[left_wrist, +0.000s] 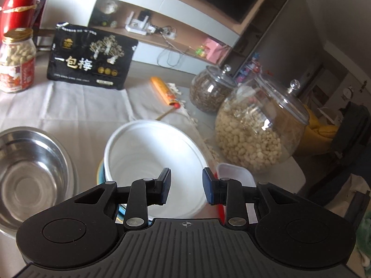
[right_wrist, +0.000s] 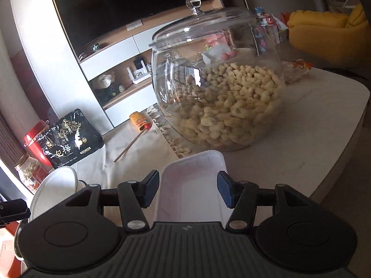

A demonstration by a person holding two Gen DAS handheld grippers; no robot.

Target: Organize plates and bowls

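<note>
Only the left wrist view showed the steel bowl (left_wrist: 32, 173), at left on the cloth, w/ the white bowl (left_wrist: 153, 162) beside it; right view caught just the white bowl's rim. Peanut jar (right_wrist: 218, 88) loomed behind the plastic container (right_wrist: 192, 185), black snack bag (left_wrist: 92, 56) farther back. Left gripper (left_wrist: 186, 186) was partly apart over the white bowl, holding nothing. Right gripper (right_wrist: 189, 190) was apart, straddling the container; contact unclear.

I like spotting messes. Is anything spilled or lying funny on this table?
Yes. Pale bits lie scattered along the cloth's edge beside the big peanut jar, like something spilled. An orange tube lies on its side near the darker jar, with a thin stick loose on the cloth. The bowls look fine.
</note>
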